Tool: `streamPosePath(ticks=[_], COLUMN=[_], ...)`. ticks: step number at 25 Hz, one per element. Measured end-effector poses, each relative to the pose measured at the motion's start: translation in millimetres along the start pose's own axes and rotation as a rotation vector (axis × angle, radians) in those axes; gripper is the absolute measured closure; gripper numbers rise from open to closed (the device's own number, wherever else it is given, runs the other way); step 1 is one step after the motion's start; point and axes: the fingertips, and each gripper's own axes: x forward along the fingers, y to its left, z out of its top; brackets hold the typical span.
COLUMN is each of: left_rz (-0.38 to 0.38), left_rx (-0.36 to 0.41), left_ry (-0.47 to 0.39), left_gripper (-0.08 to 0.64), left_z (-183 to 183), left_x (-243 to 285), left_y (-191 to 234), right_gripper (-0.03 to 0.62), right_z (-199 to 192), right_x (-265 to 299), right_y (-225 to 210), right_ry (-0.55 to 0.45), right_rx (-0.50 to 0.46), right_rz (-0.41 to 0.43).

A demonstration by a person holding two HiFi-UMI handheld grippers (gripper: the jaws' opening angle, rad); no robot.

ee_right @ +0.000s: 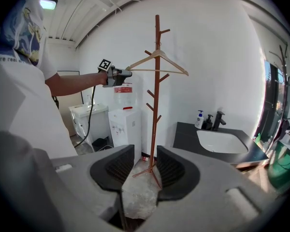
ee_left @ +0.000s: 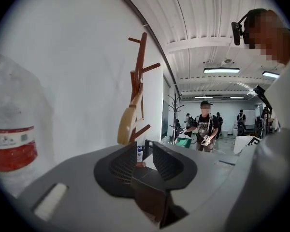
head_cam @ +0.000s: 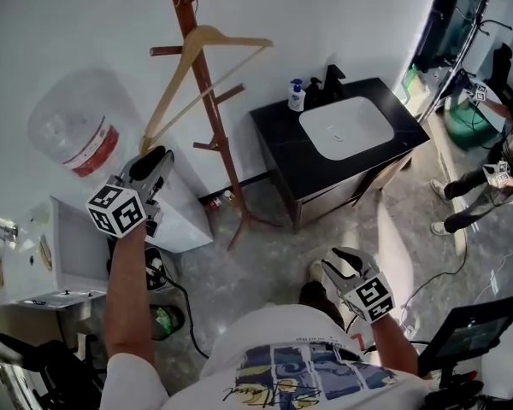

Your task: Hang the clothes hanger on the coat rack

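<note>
The hanger [ee_left: 127,122] hangs high on the rack [head_cam: 212,109], its top against the pole and its arms spread to either side. The left tool [head_cam: 154,159] is held up at the hanger's lower left end. In its own view its jaws stand a little apart with nothing pinched between them, and the hanger's rounded end shows just above and beyond them. From the right gripper view the tool's tip looks to be right at that end, but I cannot tell whether they touch. The right tool [head_cam: 335,260] is held low near the person's body, well apart from the rack. Its jaws are spread and empty, with only the floor and the rack's foot seen through the gap. Left of the rack a large water bottle [head_cam: 77,126] stands by the wall. To the right is a black table [head_cam: 282,148] with a white basin [head_cam: 346,126] and a soap bottle [head_cam: 297,96].
</note>
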Motion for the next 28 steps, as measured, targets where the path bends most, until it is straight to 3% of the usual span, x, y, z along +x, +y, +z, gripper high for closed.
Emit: streamPosePath(ticks=[7,12,17,28], left_rz=[0.064,0.056,-0.024,-0.300], left_rx=[0.023,0.065,0.065,0.044], left_ry=[0.040,0.067,0.072,0.119], left_gripper=[0.451,0.454,0.460,0.471], left_z=[-33,-57,-70,-104], left_x=[-38,-65,-77,-64], left_y=[-8,-51,-115,-258], right_gripper=[0.448,0.448,0.453,0.459], right_z=[4,14,35,72], right_x=[3,2,-3,-26], right_y=[19,31,39,63], right_ry=[-0.009,-0.034,-0.073,-0.168], right_rx=[-0.005,-0.030,-0.056,-0.101], right_rz=[0.024,0.029,0.027,0.036])
